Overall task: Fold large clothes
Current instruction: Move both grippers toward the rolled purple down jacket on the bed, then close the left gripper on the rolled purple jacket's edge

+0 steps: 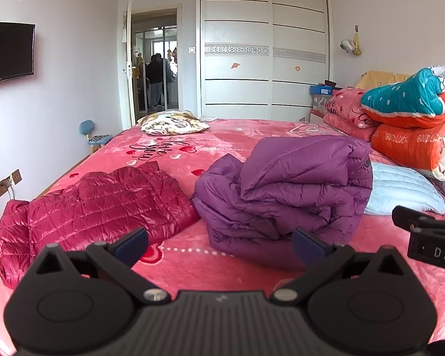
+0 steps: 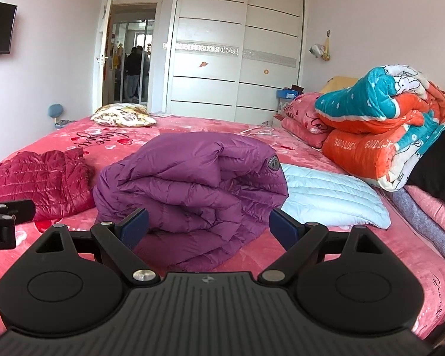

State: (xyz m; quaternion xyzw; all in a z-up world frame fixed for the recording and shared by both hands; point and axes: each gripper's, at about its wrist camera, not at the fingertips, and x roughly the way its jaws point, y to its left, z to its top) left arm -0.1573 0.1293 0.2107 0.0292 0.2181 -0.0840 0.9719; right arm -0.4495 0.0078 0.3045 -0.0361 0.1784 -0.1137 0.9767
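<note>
Both the left gripper (image 1: 219, 244) and right gripper (image 2: 208, 227) hang wide open and empty near the folded purple coat (image 2: 190, 178), probably because it looks done.

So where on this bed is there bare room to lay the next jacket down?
Free: the bedspread in front of the purple jacket, near both open grippers; also the far stretch between the patterned pillow and the purple jacket. Crowded: the right side, with the white jacket and stacked quilts; the red jacket takes the left.
</note>
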